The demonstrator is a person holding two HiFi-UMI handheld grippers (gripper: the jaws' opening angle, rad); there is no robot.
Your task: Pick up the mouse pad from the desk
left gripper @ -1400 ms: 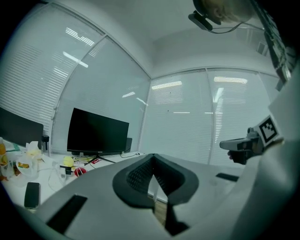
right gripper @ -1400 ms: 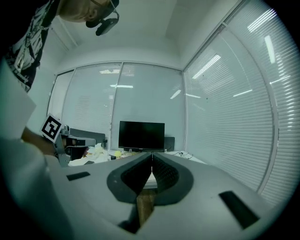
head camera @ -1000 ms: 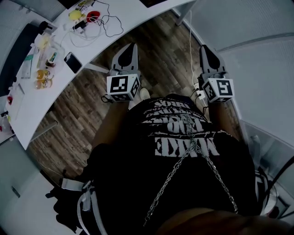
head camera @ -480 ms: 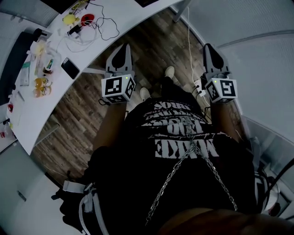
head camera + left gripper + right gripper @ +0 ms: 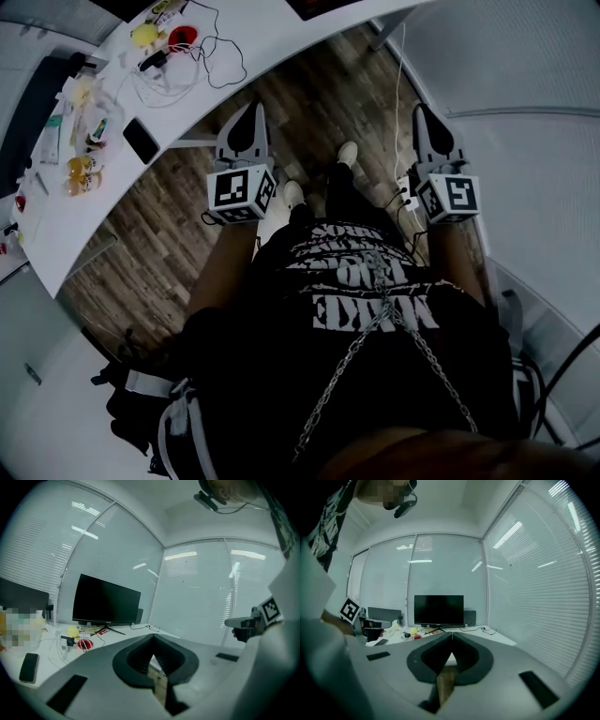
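I cannot make out a mouse pad for certain; a dark flat item (image 5: 319,7) lies at the desk's far edge. The white curved desk (image 5: 56,234) runs along the left and top of the head view. My left gripper (image 5: 246,117) hangs over the wooden floor just short of the desk edge, jaws shut and empty. My right gripper (image 5: 424,117) is level with it at the right, also shut with nothing in it. In the left gripper view the closed jaws (image 5: 153,637) point at a black monitor (image 5: 105,602). The right gripper's closed jaws (image 5: 452,633) face the same monitor (image 5: 439,610).
On the desk lie a black phone (image 5: 141,141), a yellow object (image 5: 145,35), a red object (image 5: 183,37) and looped cables (image 5: 211,52). A second dark screen (image 5: 33,103) stands at the far left. A power strip (image 5: 408,192) and white cable (image 5: 398,94) are on the floor.
Both grippers have sunk a little and drifted across the floor beside the desk. The person's shoes have come into view between them. Both pairs of jaws stayed shut.
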